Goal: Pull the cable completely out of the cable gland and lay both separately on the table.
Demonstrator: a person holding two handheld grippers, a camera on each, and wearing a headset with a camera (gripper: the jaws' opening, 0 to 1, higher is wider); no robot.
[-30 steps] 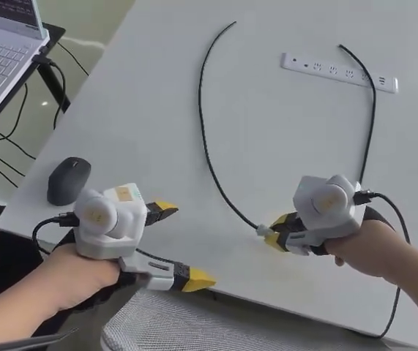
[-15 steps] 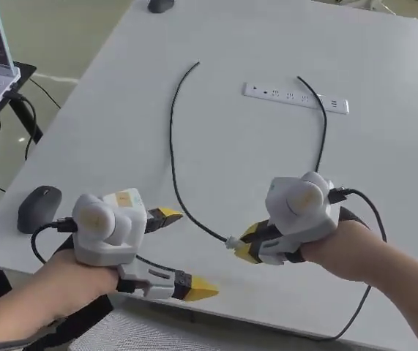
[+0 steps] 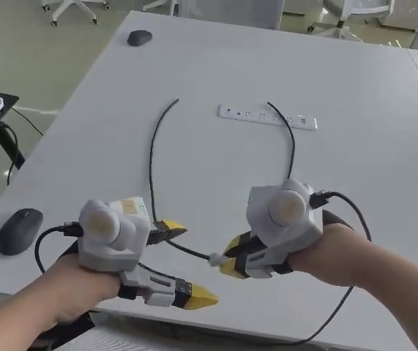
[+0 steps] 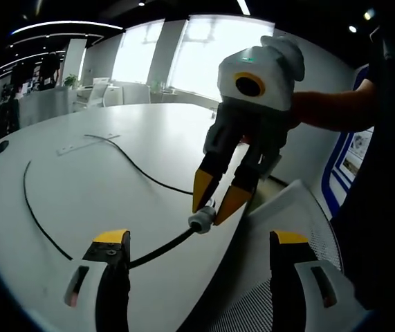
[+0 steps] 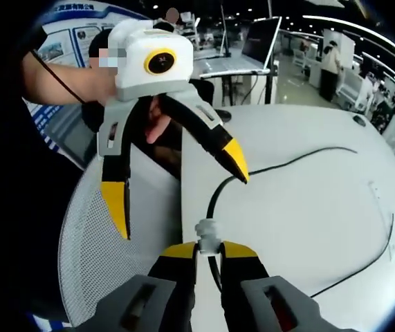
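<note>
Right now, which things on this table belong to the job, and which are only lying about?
Job:
cable gland
black cable
right gripper, shut on the gland
left gripper, open

Lying about:
power strip
near computer mouse
far computer mouse

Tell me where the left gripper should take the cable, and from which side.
Grip the black cable on the straight stretch just behind the white cable gland, which the right gripper clamps. Bring the open left gripper in from the person's side, jaws astride it: it looks lifted off the table there.
</note>
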